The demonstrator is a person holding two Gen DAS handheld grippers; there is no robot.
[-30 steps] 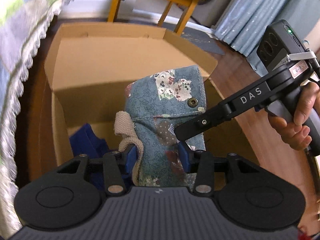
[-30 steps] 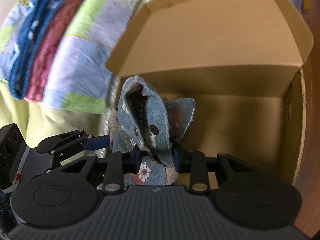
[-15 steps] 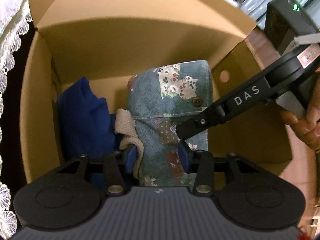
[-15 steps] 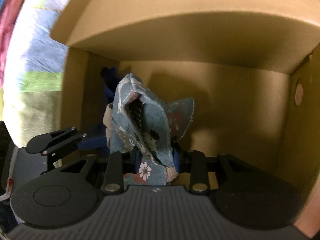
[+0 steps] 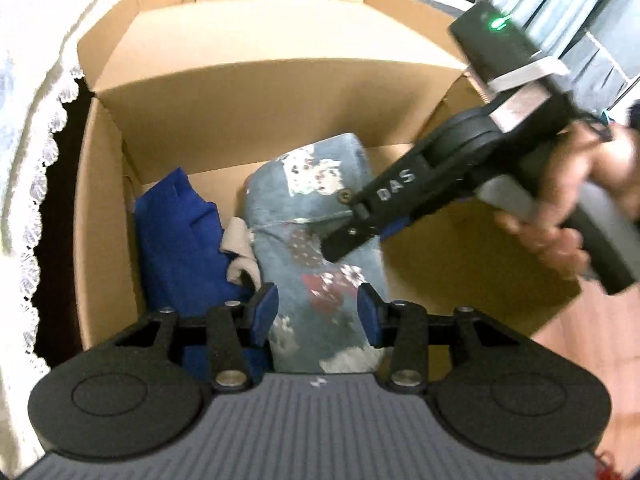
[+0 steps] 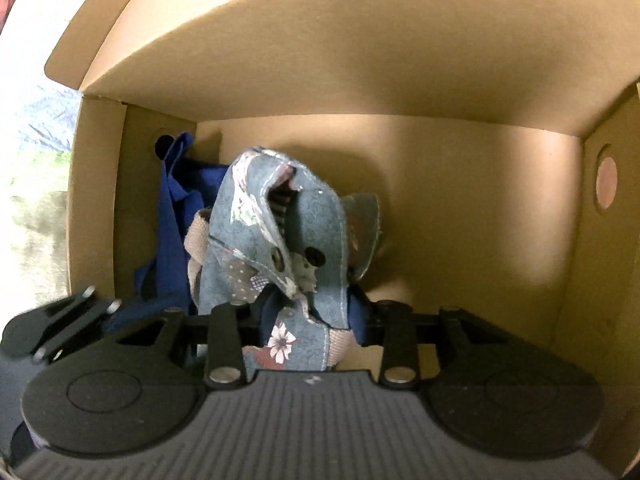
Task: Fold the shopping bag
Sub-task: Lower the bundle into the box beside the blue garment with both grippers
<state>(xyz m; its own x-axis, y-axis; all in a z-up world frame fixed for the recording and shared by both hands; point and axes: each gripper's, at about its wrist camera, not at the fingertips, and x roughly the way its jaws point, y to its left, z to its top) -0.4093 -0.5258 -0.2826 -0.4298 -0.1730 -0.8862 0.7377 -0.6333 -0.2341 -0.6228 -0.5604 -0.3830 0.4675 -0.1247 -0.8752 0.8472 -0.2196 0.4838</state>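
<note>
Shopping bag (image 5: 316, 240), folded into a fat patchwork roll of blue floral cloth, stands inside the cardboard box (image 5: 248, 92), and I have both claws on it. Its long axis runs straight away from my left claw (image 5: 318, 312), up toward the far wall of the box, so in the left wrist view I look along the roll's length. My left claw straddles the near end: the blue pads sit on either flank of the cloth, touching or very nearly so, and I judge it is grasping the bag there, though not squeezing hard.

My right claw (image 6: 316, 320) comes in from the right side, crossing the roll's axis. In the left wrist view its finger lies across the bag just below the snap button (image 5: 345, 197). In its own view the bag's folded edge rises between the fingers, and the jaws are opening with the cloth between them; the pads look close against it, but I cannot tell whether they are pressing.

Just left of the bag, against the box wall, lies a dark blue cloth (image 5: 180, 236), with the bag's beige webbing handle (image 5: 240, 248) bunched between the two. The right side of the box floor is bare.

My reading is that the bag is folded and being set down. The right claw should draw back to the right, across the roll, while the left steadies the near end.
</note>
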